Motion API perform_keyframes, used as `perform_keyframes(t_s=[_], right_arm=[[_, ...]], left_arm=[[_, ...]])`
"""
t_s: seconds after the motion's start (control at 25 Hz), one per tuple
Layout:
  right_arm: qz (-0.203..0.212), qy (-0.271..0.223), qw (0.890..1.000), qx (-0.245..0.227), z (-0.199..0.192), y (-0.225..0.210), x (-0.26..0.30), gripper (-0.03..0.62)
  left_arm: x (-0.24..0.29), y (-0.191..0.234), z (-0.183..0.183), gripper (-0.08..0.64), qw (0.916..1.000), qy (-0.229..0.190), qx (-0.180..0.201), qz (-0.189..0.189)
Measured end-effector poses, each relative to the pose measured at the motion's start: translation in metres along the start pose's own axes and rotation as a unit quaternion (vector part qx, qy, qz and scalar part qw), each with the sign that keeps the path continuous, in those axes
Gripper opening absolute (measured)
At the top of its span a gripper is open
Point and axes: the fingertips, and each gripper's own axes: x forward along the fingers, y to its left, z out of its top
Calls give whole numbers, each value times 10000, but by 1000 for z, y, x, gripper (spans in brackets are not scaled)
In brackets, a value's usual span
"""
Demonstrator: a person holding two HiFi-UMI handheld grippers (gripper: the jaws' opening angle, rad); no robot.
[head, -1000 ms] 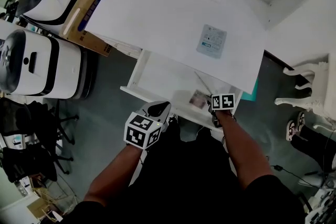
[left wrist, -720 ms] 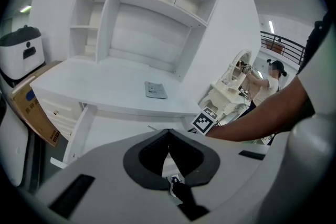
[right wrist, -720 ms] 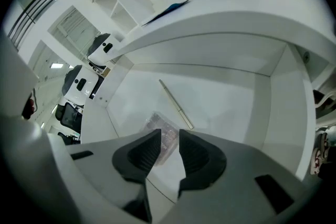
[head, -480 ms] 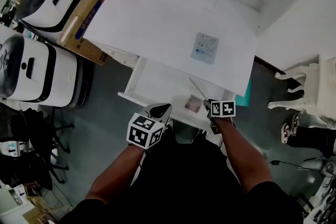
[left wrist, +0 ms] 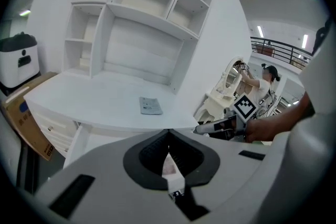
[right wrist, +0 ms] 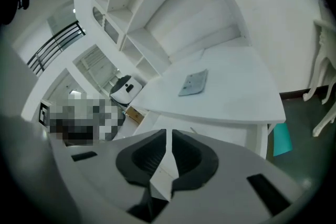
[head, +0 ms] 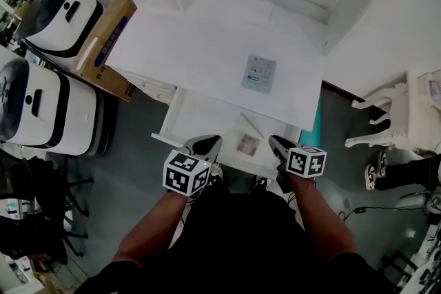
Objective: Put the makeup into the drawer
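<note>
White wooden counter (head: 207,45) with its shelf unit carries the biggest risk. The one flat grey-blue packet (head: 259,74) lies on it, well apart from both grippers. I judge it thin and hard to pinch, so the jaws could slide off it or push it toward the edge. One white drawer (head: 200,113) stands open below the counter, and a gripper reaching up could knock the counter's front edge.

There are two grippers over the drawer front. The left gripper (head: 204,145) has its jaws together and empty. The right gripper (head: 279,146) has jaws that have just been closing to a thin slit, with nothing between them. In the drawer lie one small pinkish makeup palette (head: 248,144) and one thin pale stick (head: 251,125).
</note>
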Motion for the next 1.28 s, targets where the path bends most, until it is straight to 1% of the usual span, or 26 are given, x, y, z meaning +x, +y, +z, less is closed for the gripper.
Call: perform_keyframes(t_s=[0.12, 0.32, 0.48, 0.64, 0.72, 0.84, 0.96, 1.28], right_arm=[[112, -386, 9991, -117, 24, 19, -22, 45], [73, -714, 9959, -558, 51, 36, -49, 34], [-12, -927, 9909, -977, 60, 48, -64, 28], [-139, -1031, 9850, -1376, 60, 53, -72, 28], [-142, -1032, 9848, -1389, 56, 53, -73, 28], [-64, -1012, 9869, -1254, 53, 54, -72, 28], [-30, -990, 9876, -1217, 52, 53, -70, 28], [-58, -962, 9895, -1074, 49, 47, -69, 29]], left_arm=[[-2, -1, 10, 5, 9998, -56, 166, -33], [1, -6, 24, 5, 9992, -90, 362, -139], [2, -15, 32, 5, 9988, -147, 385, -257], [4, -22, 35, 5, 9980, -137, 521, -337], [5, -25, 35, 5, 9977, -125, 563, -366], [6, -27, 38, 5, 9975, -132, 585, -381], [8, -28, 41, 5, 9973, -141, 600, -388], [13, -32, 36, 5, 9970, -49, 629, -454]])
